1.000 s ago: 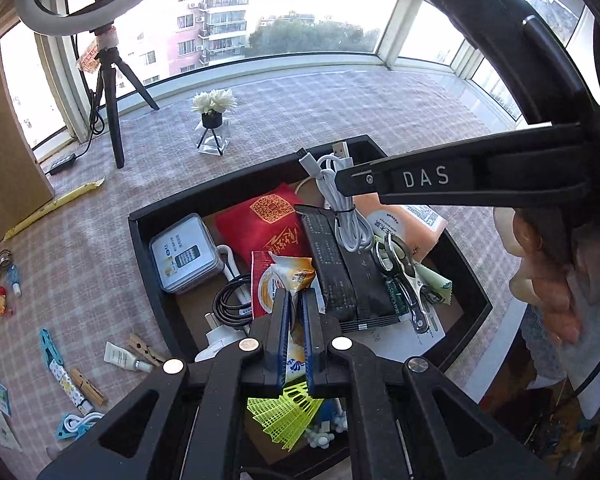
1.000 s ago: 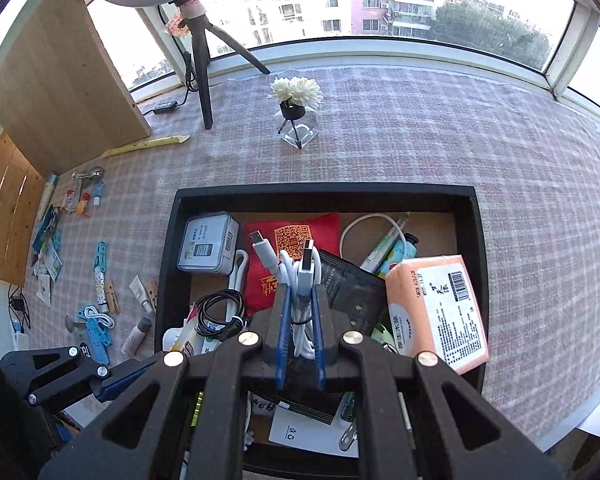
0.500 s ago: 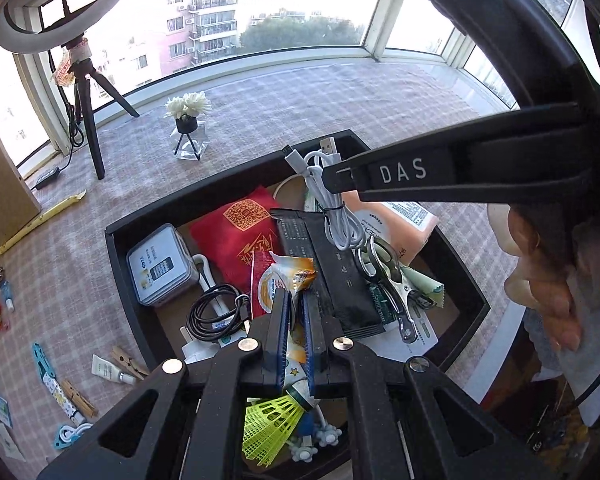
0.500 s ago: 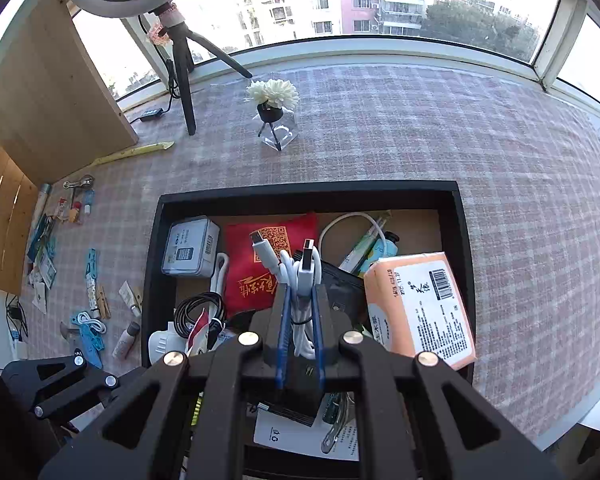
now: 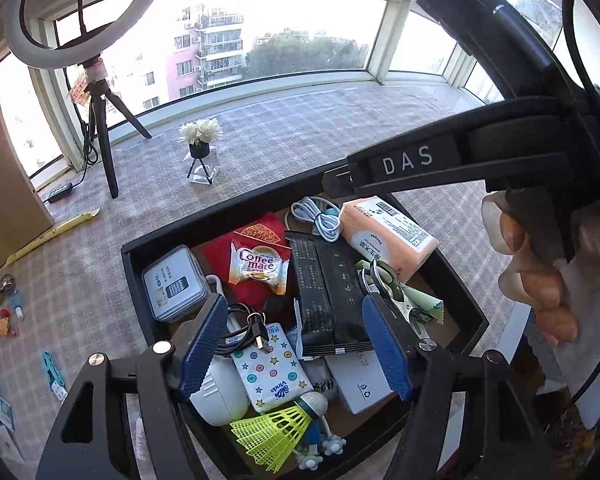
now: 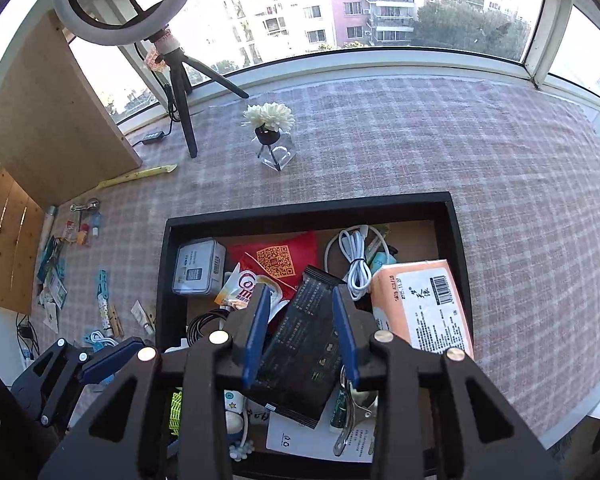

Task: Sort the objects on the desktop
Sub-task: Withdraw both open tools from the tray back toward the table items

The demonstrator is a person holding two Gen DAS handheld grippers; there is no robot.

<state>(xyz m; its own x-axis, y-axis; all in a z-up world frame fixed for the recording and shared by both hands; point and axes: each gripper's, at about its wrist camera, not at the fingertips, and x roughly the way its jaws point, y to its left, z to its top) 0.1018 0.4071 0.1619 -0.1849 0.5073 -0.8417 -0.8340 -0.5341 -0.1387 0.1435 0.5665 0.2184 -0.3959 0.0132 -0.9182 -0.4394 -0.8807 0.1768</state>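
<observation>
Now both grippers hang over the black tray (image 5: 236, 216) with their blue fingers spread wide and nothing between them. Under the left gripper (image 5: 296, 340) lie a starry tissue pack (image 5: 270, 364) and a black cable (image 5: 240, 320). Just ahead of it sits the Coffee mate packet (image 5: 258, 266), on top of a red pouch (image 5: 260, 232). To its right lies a long black packet (image 5: 328, 296), and past that an orange tissue pack (image 5: 388, 236). A white cable (image 5: 320, 220) rests further ahead, near the tray's far wall. A yellow shuttlecock (image 5: 272, 436) lies close below the left gripper. The right gripper (image 6: 302, 324) hovers over the same black packet, with the white cable just ahead and to its right. A grey tin box (image 6: 198, 266) sits ahead to its left.
</observation>
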